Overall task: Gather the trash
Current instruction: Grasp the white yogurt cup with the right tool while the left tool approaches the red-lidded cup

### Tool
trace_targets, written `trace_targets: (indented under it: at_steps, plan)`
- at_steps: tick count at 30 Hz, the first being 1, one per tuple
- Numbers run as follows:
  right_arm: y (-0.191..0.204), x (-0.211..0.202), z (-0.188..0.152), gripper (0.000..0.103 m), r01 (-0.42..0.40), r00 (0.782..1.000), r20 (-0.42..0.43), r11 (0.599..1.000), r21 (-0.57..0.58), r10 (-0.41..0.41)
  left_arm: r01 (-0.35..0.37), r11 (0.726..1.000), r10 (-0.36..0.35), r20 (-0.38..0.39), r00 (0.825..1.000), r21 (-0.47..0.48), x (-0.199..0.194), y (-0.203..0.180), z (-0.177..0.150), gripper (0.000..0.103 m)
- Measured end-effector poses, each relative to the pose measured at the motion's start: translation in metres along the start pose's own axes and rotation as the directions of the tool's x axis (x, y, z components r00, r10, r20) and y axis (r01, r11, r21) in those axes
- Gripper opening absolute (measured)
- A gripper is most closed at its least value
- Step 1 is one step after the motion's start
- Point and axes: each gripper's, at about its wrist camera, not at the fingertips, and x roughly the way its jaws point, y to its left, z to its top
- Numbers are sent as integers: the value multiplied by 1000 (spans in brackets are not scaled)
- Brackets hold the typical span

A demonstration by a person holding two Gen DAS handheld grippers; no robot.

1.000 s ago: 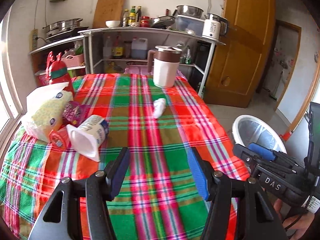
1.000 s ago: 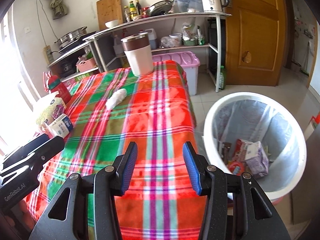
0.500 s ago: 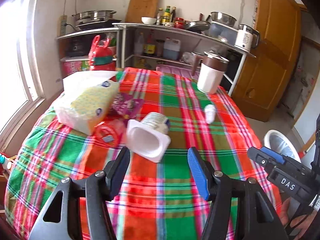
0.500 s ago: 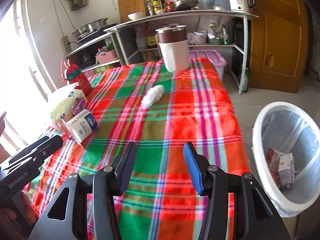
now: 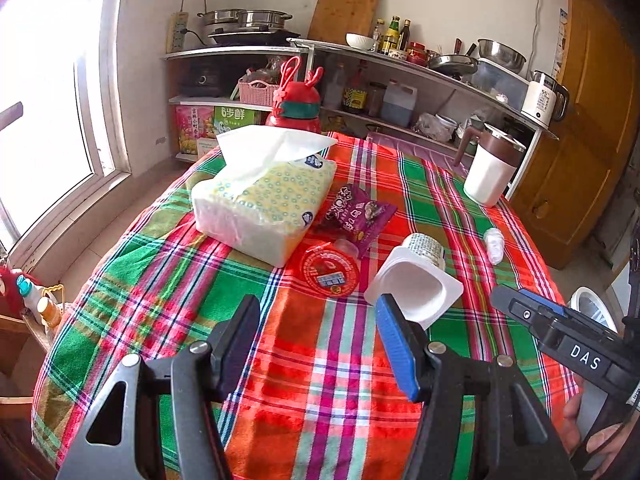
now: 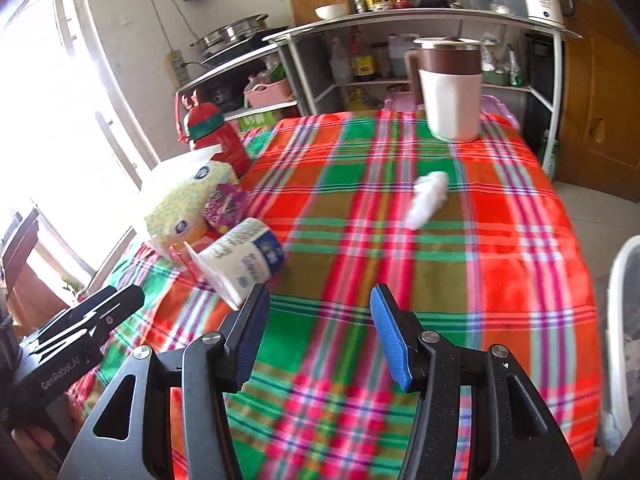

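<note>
Table [image 5: 280, 360] under a red-green plaid cloth. Left gripper [image 5: 316, 344] hovers over the near edge, jaws spread, nothing between them. Right gripper [image 6: 316, 328] also over the near edge, jaws opening, nothing between them; its view is motion-blurred.

Trash sits in 1 cluster toward the left edge. Empty white yogurt cup [image 5: 416, 276] lies on its side, mouth toward the near edge, just ahead of the left gripper's right finger. Red round lid [image 5: 330, 270] lies flat just left of the cup. Purple snack wrapper [image 5: 360, 214] lies behind the lid, touching the tissue pack [image 5: 266, 204]. Crumpled white tissue [image 5: 494, 242] lies apart, toward the right edge.

Red bottle [image 5: 298, 102] stands at the far left corner, white-brown jug [image 5: 490, 170] at the far right corner. White bin [image 6: 624, 320] stands off the right edge.
</note>
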Motion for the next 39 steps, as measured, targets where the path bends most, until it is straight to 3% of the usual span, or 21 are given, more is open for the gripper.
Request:
trace_targets:
  at_steps: [6, 13, 21, 28, 32, 36, 39]
  plan:
    - [25, 18, 18, 63, -58, 998, 10, 998, 28, 58, -5, 1000, 5, -7, 1000, -22, 3, 16, 1, 62]
    - [29, 49, 33, 64, -69, 997, -35, 987, 145, 75, -2, 999, 2, -13, 1000, -34, 4, 26, -1, 62]
    - [31, 80, 34, 67, -35, 989, -134, 985, 171, 58, 10, 999, -11, -29, 1000, -40, 11, 32, -1, 62]
    - [21, 74, 35, 67, -13, 987, -157, 989, 149, 36, 27, 999, -28, -45, 999, -34, 21, 29, 2, 62]
    - [7, 73, 27, 65, -41, 981, -180, 981, 188, 75, 37, 999, -38, -51, 998, -32, 25, 27, 4, 62]
    - [-15, 59, 16, 65, 69, 983, -178, 976, 207, -32, 41, 999, -42, -56, 998, -22, 29, 24, 3, 62]
    - [-34, 42, 8, 65, 50, 986, -164, 962, 267, -5, 48, 999, -50, -65, 997, -22, 33, 23, 3, 62]
